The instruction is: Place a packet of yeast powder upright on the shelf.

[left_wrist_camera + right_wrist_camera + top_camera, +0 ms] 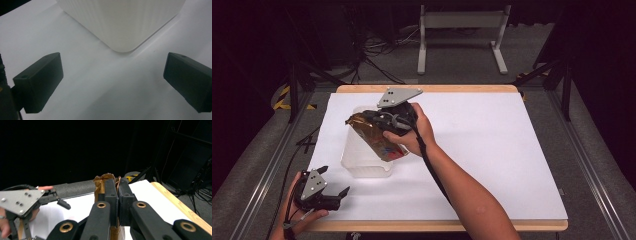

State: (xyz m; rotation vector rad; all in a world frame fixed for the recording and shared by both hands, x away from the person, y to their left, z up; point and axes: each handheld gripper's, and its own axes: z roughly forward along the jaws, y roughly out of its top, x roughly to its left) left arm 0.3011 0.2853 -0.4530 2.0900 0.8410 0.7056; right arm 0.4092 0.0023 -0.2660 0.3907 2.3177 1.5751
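Observation:
A crinkled brown-gold packet (379, 140) with a coloured print at its lower end hangs tilted over a translucent white bin (362, 169). My right gripper (362, 120) is shut on the packet's upper end. In the right gripper view the jaws (117, 186) pinch the packet's crumpled top (101, 181). Near the table's front left corner my left gripper (335, 180) rests low and open, holding nothing. In the left gripper view its wide-apart jaws (112, 77) face a rounded corner of the ribbed bin (122, 22), a short way off.
A white sheet (492, 150) covers the wooden table, with bare room to the right of the bin. The wooden edge (175, 202) runs along the right of the right gripper view. Behind the table stand a white frame (462, 30) and floor cables.

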